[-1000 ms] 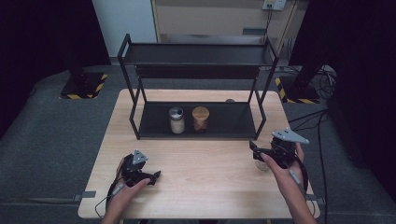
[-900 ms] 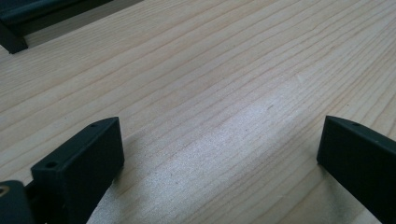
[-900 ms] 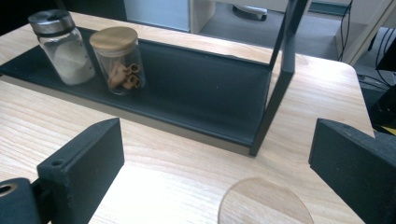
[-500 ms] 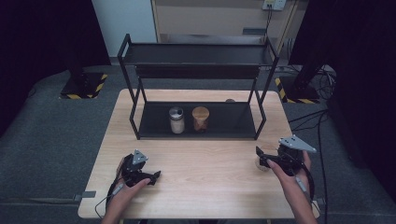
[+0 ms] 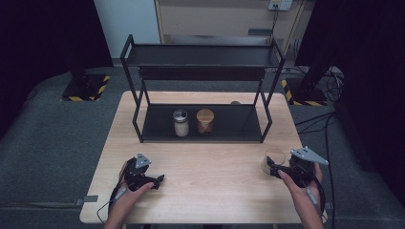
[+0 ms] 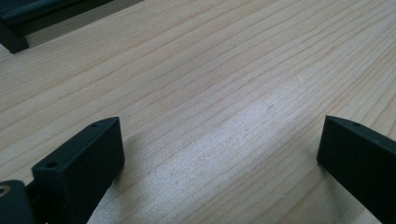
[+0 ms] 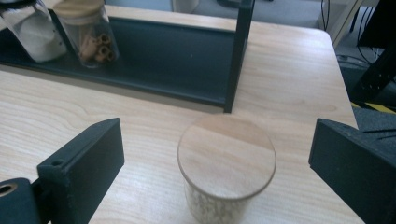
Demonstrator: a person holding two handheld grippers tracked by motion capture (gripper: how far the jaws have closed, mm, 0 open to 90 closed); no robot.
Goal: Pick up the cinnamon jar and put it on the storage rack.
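right gripper (image 7: 219, 163): jaws held wide apart, untouched jar (image 7: 226, 168) centred between | left gripper (image 6: 219, 158): jaws spread over bare table (image 6: 210, 70) | rack (image 5: 200, 121) seen at 12 o'clock

Grey carpet floor (image 5: 47, 138), dark curtains (image 5: 43, 33) behind.

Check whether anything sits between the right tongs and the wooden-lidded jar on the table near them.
Nothing visible does. The right tongs are open, with the wooden-lidded jar standing upright on the table between the two jaws, clear of both. The rack post stands beyond the jar, not in the way.
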